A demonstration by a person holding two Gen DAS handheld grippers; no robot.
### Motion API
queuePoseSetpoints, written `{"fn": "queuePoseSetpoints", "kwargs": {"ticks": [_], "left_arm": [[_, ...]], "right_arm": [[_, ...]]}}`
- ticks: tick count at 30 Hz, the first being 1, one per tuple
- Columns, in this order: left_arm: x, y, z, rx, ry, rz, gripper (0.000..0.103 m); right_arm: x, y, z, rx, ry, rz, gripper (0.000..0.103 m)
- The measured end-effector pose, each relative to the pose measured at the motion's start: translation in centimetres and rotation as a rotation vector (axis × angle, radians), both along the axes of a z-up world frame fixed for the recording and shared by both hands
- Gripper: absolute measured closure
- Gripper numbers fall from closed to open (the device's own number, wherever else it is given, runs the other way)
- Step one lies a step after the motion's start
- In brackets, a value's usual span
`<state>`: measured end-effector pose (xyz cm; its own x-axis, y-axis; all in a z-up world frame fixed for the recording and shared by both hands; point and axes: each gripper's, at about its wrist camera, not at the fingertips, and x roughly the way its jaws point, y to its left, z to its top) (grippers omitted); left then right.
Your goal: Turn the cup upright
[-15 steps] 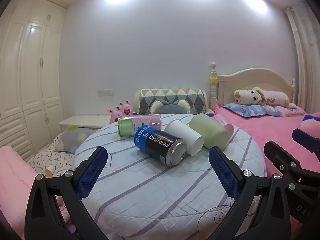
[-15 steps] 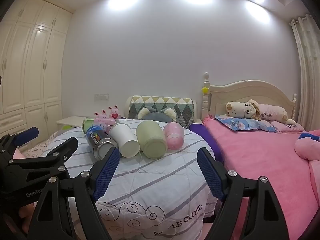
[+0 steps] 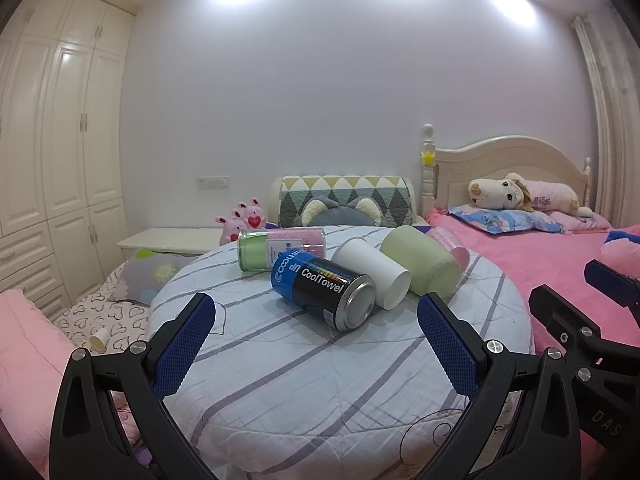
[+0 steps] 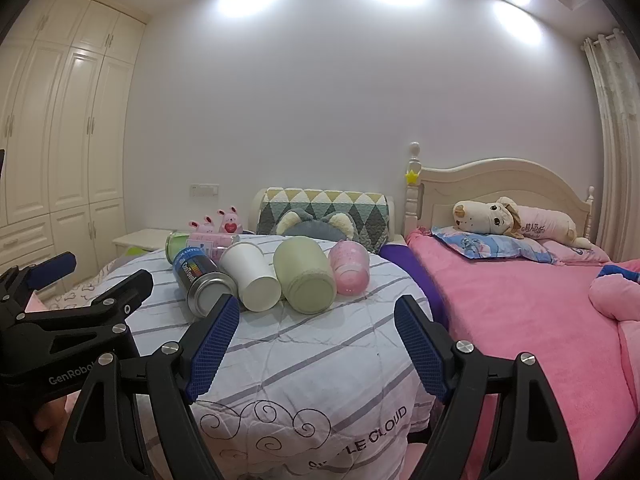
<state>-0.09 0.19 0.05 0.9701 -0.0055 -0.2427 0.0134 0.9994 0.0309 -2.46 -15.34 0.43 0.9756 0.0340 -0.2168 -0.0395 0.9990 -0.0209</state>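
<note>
Several cups and cans lie on their sides in a row on a round table covered with a striped cloth [image 3: 304, 376]. From left: a green-and-pink container [image 3: 280, 248], a blue-black CoolTowel can [image 3: 324, 290], a white cup [image 3: 370, 272], a pale green cup [image 3: 420, 264] and a pink cup [image 3: 450, 244]. In the right wrist view they are the can [image 4: 202, 278], white cup [image 4: 252, 276], green cup [image 4: 306, 274] and pink cup [image 4: 350, 266]. My left gripper [image 3: 316, 344] is open and empty, short of the can. My right gripper [image 4: 316, 346] is open and empty, short of the green cup.
A pink bed [image 4: 520, 320] with a plush dog [image 4: 516, 216] lies right of the table. A patterned headboard cushion [image 3: 346, 200] and pink bunny toys [image 3: 244, 220] sit behind it. White wardrobes [image 3: 60, 152] line the left wall. A low nightstand [image 3: 172, 238] stands at back left.
Both grippers have shifted slightly; the cups sit a little lower in the views. Nothing was grasped or moved on the table.
</note>
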Motion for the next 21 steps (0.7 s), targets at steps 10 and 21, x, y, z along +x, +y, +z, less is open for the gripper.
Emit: {"fn": "queuePoseSetpoints", "kwargs": {"ticks": [10,21], "left_arm": [[0.3,0.6,0.1,-0.016,0.016,0.009,0.001],[2.0,1.2,-0.5,0.007,0.038,0.012,0.001]], "right_arm": [[0.5,-0.1,0.0,0.001,0.015,0.005,0.022],[2.0,-0.5,-0.9,0.005,0.068,-0.008,0.022]]}}
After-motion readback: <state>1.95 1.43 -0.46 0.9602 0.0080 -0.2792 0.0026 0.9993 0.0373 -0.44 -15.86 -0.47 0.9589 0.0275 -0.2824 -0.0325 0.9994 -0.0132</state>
